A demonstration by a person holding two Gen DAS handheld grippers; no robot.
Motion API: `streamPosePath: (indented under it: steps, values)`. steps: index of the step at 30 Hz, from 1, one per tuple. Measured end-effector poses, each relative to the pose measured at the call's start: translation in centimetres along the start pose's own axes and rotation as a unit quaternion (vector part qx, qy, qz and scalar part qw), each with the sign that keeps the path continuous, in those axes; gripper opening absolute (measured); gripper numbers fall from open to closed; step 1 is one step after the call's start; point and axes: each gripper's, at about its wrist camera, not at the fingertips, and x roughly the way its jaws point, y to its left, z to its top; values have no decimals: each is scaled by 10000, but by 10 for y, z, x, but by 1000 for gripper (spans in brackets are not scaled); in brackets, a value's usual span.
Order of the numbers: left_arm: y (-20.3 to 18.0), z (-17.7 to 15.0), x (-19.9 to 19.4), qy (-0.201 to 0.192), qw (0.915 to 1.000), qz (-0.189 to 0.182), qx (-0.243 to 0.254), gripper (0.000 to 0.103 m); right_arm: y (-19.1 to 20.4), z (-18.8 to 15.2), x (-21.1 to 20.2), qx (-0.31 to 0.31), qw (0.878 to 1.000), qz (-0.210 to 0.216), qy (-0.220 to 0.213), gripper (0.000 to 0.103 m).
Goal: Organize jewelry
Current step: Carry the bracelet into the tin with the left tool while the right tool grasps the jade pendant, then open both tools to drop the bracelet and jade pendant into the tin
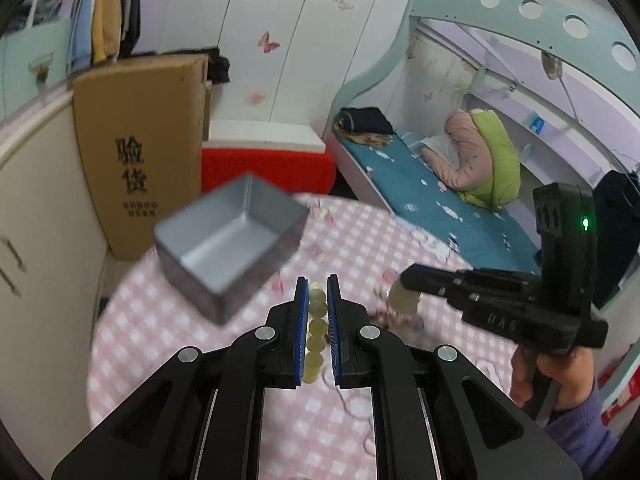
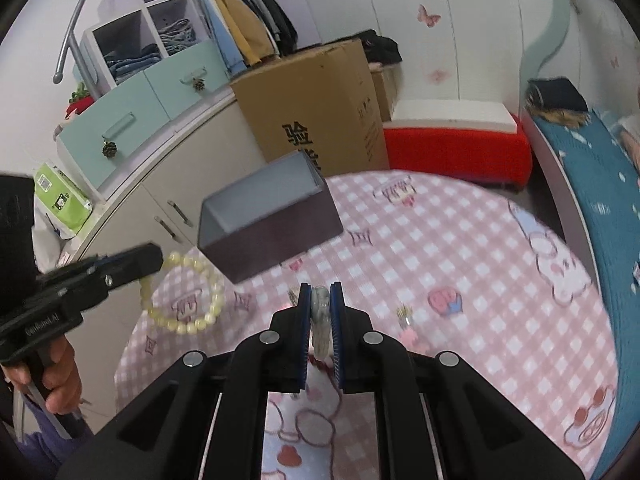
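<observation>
My left gripper (image 1: 318,284) is shut on a pale yellow bead bracelet (image 1: 315,326), held above the pink checked tablecloth. In the right wrist view the bracelet (image 2: 188,292) hangs as a full loop from the left gripper (image 2: 158,258). My right gripper (image 2: 321,292) is shut on a grey-green bangle (image 2: 320,320). In the left wrist view the right gripper (image 1: 404,280) holds the pale bangle (image 1: 404,300). An open grey box (image 1: 230,240) stands on the table ahead and left of both grippers; it also shows in the right wrist view (image 2: 268,224).
The round table (image 2: 460,280) carries a small trinket (image 2: 405,316) to the right of my right gripper. Small colourful pieces (image 1: 396,318) lie under the bangle. A cardboard carton (image 1: 136,152), a red stool (image 1: 268,168), cabinets and a bed (image 1: 440,200) surround the table.
</observation>
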Motion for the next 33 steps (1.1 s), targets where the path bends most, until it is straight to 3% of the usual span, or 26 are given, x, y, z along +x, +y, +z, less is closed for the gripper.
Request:
streamPosePath:
  steps: [7, 13, 21, 33]
  values:
    - [2, 55, -3, -266, 9981, 489, 253, 10, 31, 51, 10, -266, 9993, -2, -266, 10]
    - [32, 79, 30, -10, 9973, 720, 128, 10, 54, 88, 50, -376, 9991, -35, -212, 9]
    - [72, 58, 99, 801, 9936, 781, -122, 10, 58, 92, 122, -365, 9985, -210, 363, 9]
    - [87, 46, 115, 938, 9904, 1000, -159, 12, 61, 86, 158, -511, 9947, -443, 771, 10]
